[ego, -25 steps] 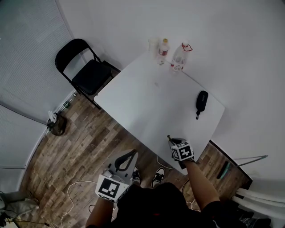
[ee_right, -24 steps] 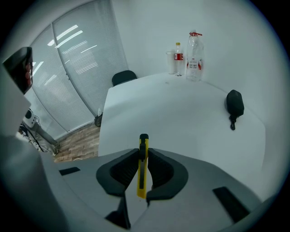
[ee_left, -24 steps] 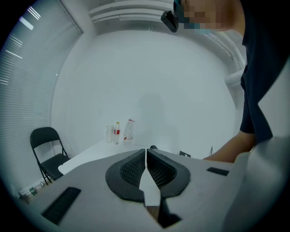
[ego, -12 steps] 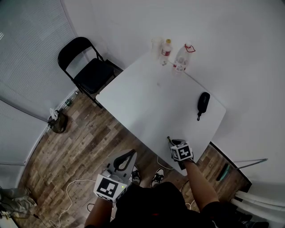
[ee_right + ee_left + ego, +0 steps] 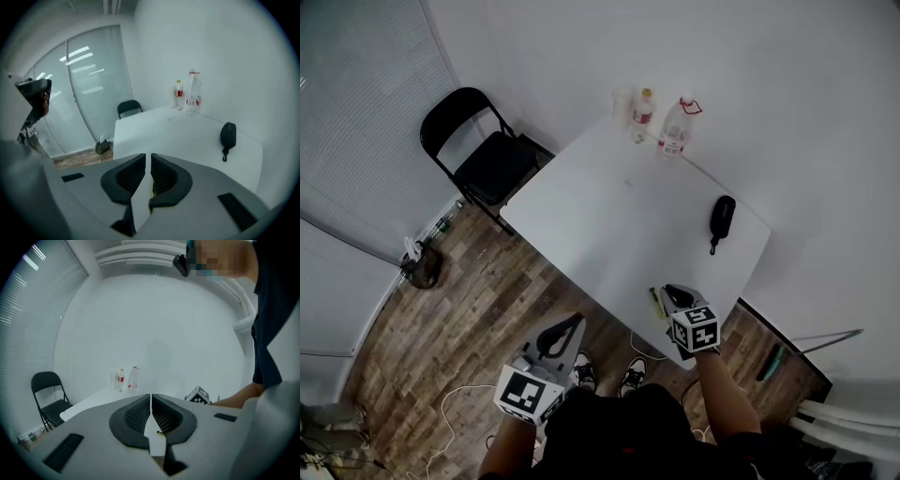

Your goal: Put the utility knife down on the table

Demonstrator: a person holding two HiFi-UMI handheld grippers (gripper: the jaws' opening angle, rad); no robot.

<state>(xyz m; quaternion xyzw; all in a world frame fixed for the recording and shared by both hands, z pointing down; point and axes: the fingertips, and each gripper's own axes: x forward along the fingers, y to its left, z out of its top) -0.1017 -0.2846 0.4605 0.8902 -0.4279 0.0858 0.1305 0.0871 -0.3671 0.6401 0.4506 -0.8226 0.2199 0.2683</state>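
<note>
The utility knife (image 5: 656,302) looks set on the desk (image 5: 609,216), at nine o'clock of my right gripper (image 5: 675,294), which is clenched on nothing; next I'd back it away.

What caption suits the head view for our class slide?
Right gripper beside a yellow utility knife at the white table's near edge, bottles beyond.

Soft even light, fisheye-warped edges

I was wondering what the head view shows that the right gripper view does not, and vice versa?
Only the head view: the left gripper, and the yellow utility knife at the tip of the right gripper. Only the right gripper view: that gripper's ribbed pads, seen face-on. Both: the white table, black pouch, bottles and folding chair.
</note>
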